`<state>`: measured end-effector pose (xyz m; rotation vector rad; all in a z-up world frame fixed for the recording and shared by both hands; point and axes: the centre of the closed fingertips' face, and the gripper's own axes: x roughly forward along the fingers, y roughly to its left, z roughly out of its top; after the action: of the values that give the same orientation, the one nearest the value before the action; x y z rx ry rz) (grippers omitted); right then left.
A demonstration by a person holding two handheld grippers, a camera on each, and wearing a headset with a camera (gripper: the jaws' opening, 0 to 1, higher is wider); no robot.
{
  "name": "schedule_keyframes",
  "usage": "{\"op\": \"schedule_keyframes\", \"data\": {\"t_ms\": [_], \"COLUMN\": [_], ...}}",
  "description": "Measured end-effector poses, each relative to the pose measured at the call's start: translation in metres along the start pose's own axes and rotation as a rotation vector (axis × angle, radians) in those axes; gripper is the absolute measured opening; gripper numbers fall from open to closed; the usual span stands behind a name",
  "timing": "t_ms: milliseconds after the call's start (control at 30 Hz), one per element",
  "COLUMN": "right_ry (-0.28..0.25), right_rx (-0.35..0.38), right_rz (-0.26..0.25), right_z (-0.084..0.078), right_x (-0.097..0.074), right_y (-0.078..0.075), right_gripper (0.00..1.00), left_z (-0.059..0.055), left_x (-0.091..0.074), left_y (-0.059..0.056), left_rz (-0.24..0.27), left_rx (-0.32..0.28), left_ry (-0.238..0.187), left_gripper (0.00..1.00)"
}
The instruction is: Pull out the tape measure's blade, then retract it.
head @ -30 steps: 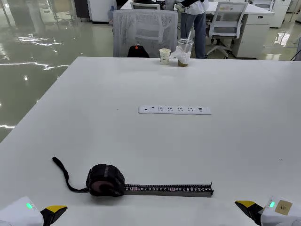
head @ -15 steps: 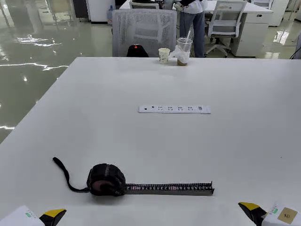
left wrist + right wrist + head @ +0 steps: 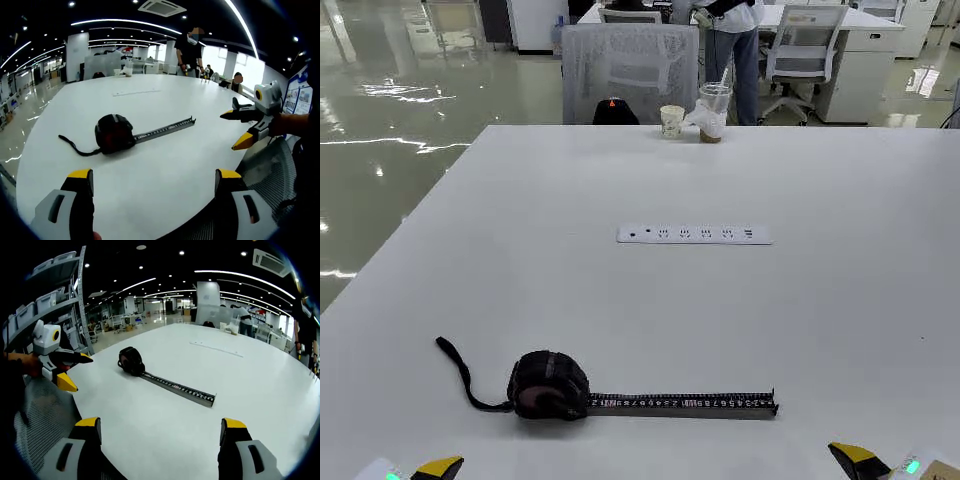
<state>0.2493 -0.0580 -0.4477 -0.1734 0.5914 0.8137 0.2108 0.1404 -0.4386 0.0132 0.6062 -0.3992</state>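
A black tape measure (image 3: 548,385) lies on the white table (image 3: 720,300) near its front edge, its blade (image 3: 680,403) pulled out to the right and lying flat, a black strap (image 3: 458,370) trailing left. The left gripper view shows the case (image 3: 114,133) and blade (image 3: 165,129) ahead. In the right gripper view the case (image 3: 130,360) sits far, the blade tip (image 3: 210,399) closer. My left gripper (image 3: 152,182) is open, off the table's front left (image 3: 438,467). My right gripper (image 3: 159,432) is open at the front right (image 3: 855,459). Neither touches the tape.
A white power strip (image 3: 693,234) lies mid-table. Two cups (image 3: 712,110) stand at the far edge. Chairs (image 3: 630,70) and a standing person (image 3: 730,45) are behind the table. Shelving (image 3: 45,295) appears in the right gripper view.
Both grippers have sunk lower toward the bottom edge of the head view. The tape measure and its extended blade have stayed put.
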Motion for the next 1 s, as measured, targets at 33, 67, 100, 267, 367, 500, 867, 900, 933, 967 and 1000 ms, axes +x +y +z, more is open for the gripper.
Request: {"op": "schedule_keyframes", "data": {"t_ms": [33,67,100,267,367,500,867,900,933,967,1000], "right_ry": [-0.003,-0.010,-0.012,-0.006,-0.006,-0.004,0.005,0.003,0.001,0.000,0.001], "right_rx": [0.006,0.012,0.015,0.017,0.020,0.023,0.022,0.025,0.025,0.026,0.026], "right_rz": [0.000,-0.002,-0.004,-0.005,-0.007,-0.009,-0.009,-0.008,-0.006,-0.007,-0.007], "right_z": [0.0004,0.0013,0.0015,0.0010,0.0014,0.0012,0.0010,0.0017,0.0022,0.0022,0.0021], "right_x": [-0.0009,-0.0021,-0.0026,-0.0041,-0.0049,-0.0057,-0.0049,-0.0051,-0.0050,-0.0048,-0.0047], "right_y": [0.0004,0.0010,0.0013,0.0043,0.0048,0.0055,0.0068,0.0075,0.0078,0.0076,0.0079], "right_gripper": [0.99,0.99,0.99,0.99,0.99,0.99,0.99,0.99,0.99,0.99,0.99], "left_z": [-0.0003,-0.0005,-0.0005,-0.0017,-0.0017,-0.0019,0.0029,0.0036,0.0036,0.0036,0.0036], "left_x": [-0.0001,-0.0003,-0.0004,-0.0010,-0.0012,-0.0013,-0.0018,-0.0019,-0.0019,-0.0019,-0.0018], "left_y": [-0.0001,0.0000,0.0001,0.0002,-0.0004,-0.0014,-0.0018,-0.0019,-0.0020,-0.0020,-0.0020], "left_rz": [0.000,0.001,0.001,0.003,0.004,0.002,0.005,0.006,0.005,0.006,0.006], "left_rx": [-0.003,-0.005,-0.006,-0.011,-0.012,-0.017,-0.015,-0.012,-0.012,-0.010,-0.008], "left_ry": [0.002,0.002,0.002,0.008,0.008,0.006,-0.005,-0.007,-0.005,-0.006,-0.005], "left_gripper": [0.99,0.99,0.99,0.99,0.99,0.99,0.99,0.99,0.99,0.99,0.99]}}
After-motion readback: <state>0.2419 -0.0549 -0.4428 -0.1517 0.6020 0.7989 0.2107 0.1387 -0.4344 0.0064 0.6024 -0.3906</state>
